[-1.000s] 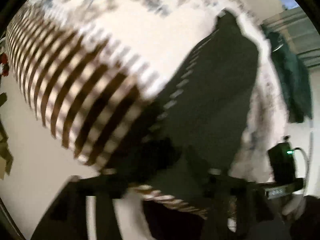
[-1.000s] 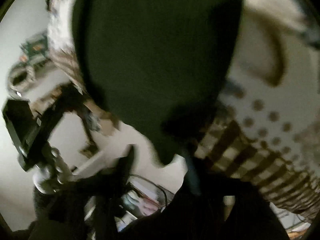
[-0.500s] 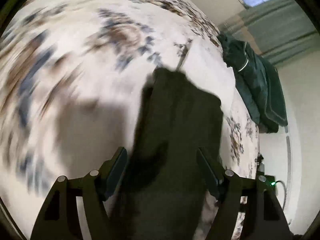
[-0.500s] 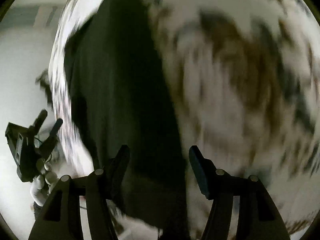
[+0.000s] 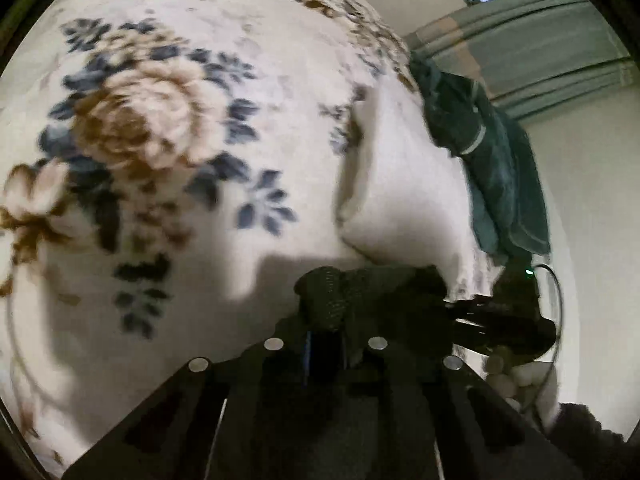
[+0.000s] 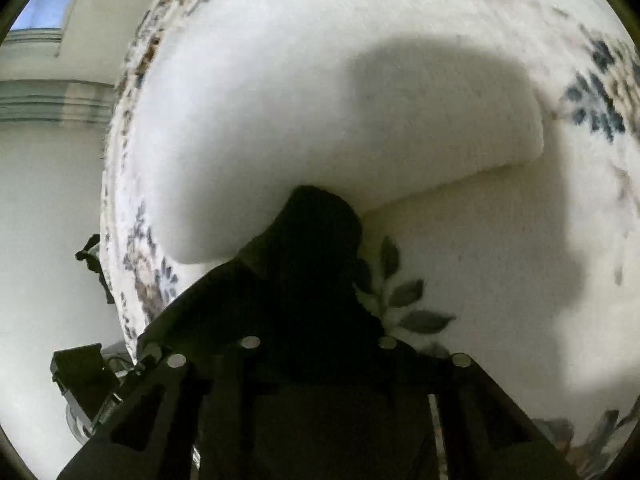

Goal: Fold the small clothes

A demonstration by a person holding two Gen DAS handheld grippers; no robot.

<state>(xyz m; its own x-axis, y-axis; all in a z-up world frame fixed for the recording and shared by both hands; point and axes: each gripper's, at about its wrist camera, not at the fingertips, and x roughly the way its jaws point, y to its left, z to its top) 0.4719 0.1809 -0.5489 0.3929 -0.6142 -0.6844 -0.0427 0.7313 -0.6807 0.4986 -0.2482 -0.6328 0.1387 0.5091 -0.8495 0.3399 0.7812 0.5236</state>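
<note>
while both grippers tilt down over the bed [image 5: 248, 264], each pinches the dark garment [image 5: 372, 296]. the left gripper [image 5: 324, 344] has its fingers clenched on a bunched edge of the cloth, which lies on the floral blanket [image 5: 152, 128] just below a white pillow [image 5: 400, 184]. the right gripper [image 6: 316, 344] is closing its fingers on another dark fold [image 6: 316, 240] of that garment beside the same pillow [image 6: 320, 112]. a green cloth [image 5: 492, 160] hangs at the bed's far edge.
</note>
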